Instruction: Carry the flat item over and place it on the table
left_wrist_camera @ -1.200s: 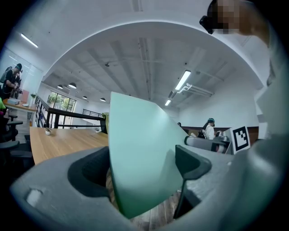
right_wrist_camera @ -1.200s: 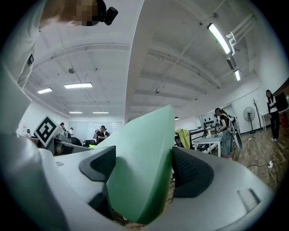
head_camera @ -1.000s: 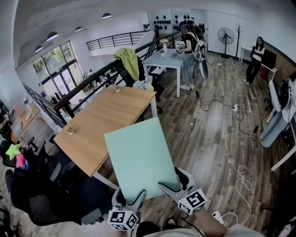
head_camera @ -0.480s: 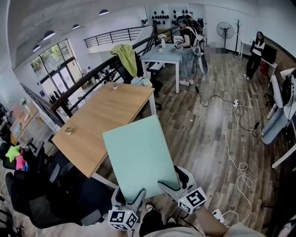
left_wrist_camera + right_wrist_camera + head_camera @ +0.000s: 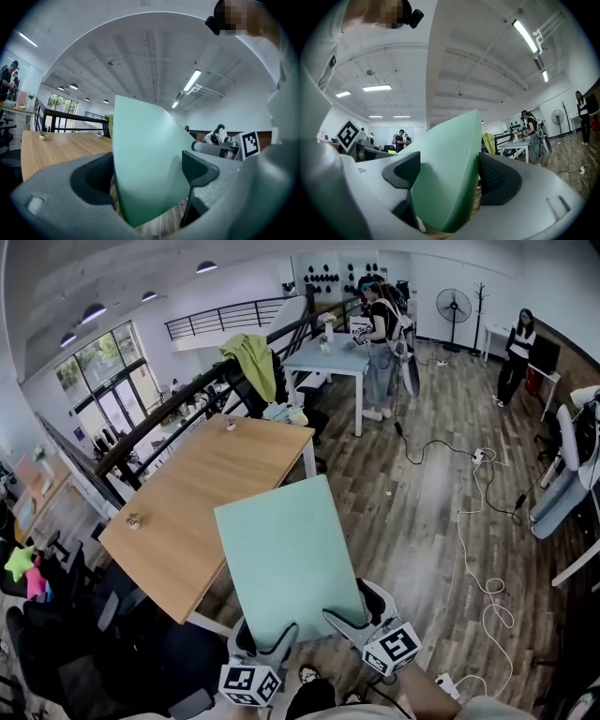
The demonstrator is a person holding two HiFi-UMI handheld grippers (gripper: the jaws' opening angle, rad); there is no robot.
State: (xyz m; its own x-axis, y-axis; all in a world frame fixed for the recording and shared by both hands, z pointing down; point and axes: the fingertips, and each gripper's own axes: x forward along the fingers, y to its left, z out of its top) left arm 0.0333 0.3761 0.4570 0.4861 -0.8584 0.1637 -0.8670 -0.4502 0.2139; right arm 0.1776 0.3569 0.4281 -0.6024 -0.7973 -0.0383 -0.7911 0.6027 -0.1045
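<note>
A flat pale-green board is held out level in front of me, above the floor just off the near right edge of the wooden table. My left gripper is shut on the board's near edge at the left. My right gripper is shut on the same edge at the right. In the left gripper view the board stands between the jaws. The board fills the gap between the jaws in the right gripper view too.
Two small objects sit on the table. Black office chairs crowd the lower left. A white cable trails over the wood floor at right. A person stands by a pale-blue table, another person at far right.
The view has shifted slightly as I step forward; the table sits a little nearer and further left. Both grippers keep their hold on the board.
</note>
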